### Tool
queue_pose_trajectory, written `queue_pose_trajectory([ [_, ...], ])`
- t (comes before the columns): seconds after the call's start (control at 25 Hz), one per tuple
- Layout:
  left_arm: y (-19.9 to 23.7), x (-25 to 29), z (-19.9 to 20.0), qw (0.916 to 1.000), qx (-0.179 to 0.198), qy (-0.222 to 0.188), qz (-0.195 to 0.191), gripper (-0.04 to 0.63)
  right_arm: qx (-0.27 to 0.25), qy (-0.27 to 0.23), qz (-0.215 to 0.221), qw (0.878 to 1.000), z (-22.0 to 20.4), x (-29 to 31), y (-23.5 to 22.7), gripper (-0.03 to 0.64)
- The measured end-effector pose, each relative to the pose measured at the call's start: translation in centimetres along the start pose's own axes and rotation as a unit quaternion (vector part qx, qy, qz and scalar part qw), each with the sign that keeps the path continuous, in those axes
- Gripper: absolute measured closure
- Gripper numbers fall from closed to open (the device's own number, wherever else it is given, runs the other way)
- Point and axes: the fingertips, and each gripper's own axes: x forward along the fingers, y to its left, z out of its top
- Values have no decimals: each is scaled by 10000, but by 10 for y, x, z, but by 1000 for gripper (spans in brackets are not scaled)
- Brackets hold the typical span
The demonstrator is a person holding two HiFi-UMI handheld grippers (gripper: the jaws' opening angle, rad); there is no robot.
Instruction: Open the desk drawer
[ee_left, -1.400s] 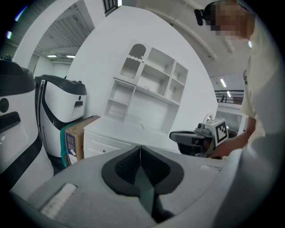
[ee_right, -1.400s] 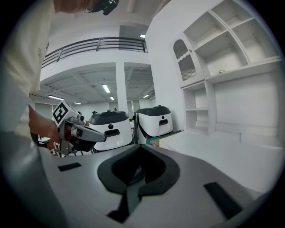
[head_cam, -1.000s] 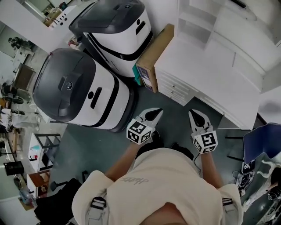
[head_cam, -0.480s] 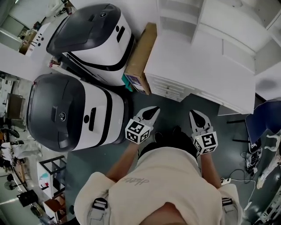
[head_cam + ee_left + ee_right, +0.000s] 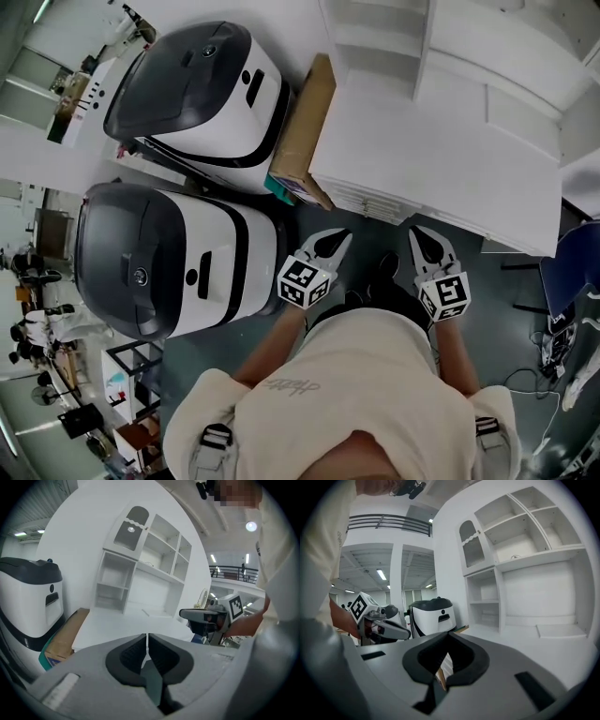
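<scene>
The white desk [image 5: 441, 159] fills the upper right of the head view, with its stack of drawer fronts [image 5: 361, 202] showing along the near left edge. My left gripper [image 5: 334, 240] and right gripper [image 5: 418, 236] hover over the dark floor just short of that edge, touching nothing. Both are shut with nothing held. In the left gripper view the jaws [image 5: 147, 637] meet in front of the desk top [image 5: 131, 620], and the right gripper [image 5: 190, 614] shows at the right. From the right gripper view, the closed jaws [image 5: 449, 635] point past the desk [image 5: 543, 648].
Two large white-and-black machines [image 5: 202, 89] [image 5: 159, 258] stand left of the desk. A cardboard box [image 5: 300, 131] leans between them and the desk. A white shelf unit [image 5: 140, 559] rises from the desk's back. Something blue [image 5: 572, 272] stands at the right edge.
The head view has shifted so the desk and machines sit nearer the middle and closer. Both grippers stay shut, held side by side in front of the body.
</scene>
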Motion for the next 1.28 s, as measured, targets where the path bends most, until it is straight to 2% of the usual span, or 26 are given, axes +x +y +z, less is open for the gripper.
queue_pose_trajectory([
  [0.36,32,67,39,9995,207,128,214,578,87,-198,222,9995,21,48,-67,621],
  [0.72,48,109,51,9992,102,230,325,577,174,-182,304,9992,27,80,-116,621],
  [0.96,56,119,64,9996,198,184,87,577,78,-183,189,9996,37,89,-114,621],
  [1.28,67,118,76,9984,364,252,-358,573,34,-139,-336,9993,53,72,-98,621],
])
